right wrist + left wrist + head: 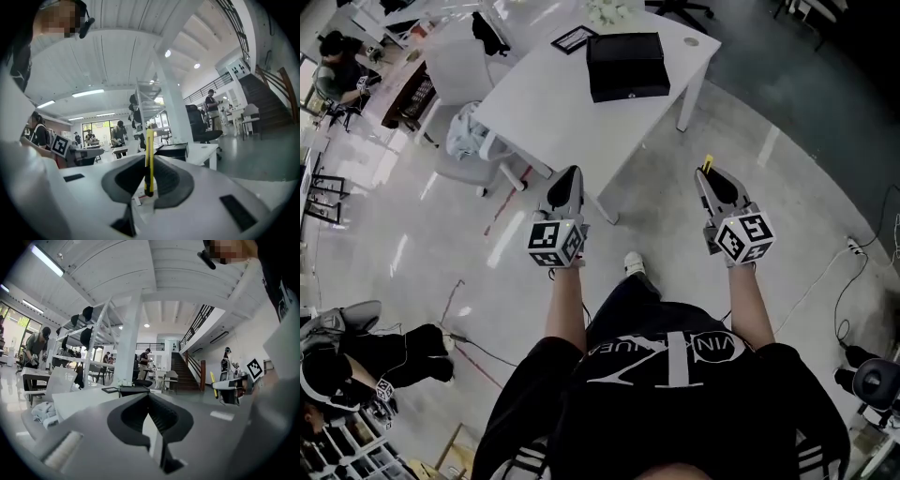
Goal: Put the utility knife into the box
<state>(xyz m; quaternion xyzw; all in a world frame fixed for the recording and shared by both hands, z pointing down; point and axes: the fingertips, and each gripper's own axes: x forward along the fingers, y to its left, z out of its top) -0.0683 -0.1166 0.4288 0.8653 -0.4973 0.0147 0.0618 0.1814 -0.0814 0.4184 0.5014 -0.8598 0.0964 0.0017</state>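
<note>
– Right gripper view: our right gripper (149, 160) is pinching the yellow knife (149, 140), blade end up. And the left?
– Our left gripper (149, 397) is pressed together, empty. We're mid-carry. The black box (625, 66) lies on the white table (539, 112) at twelve o'clock, apparently shut. Next we'd need the lid open.

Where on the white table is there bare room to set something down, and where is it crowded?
The white table is bare across its whole near half, from the black box to the near edge, plus a strip between the box and the small disc. Crowded: the far edge, with the black frame and white cluster.
</note>
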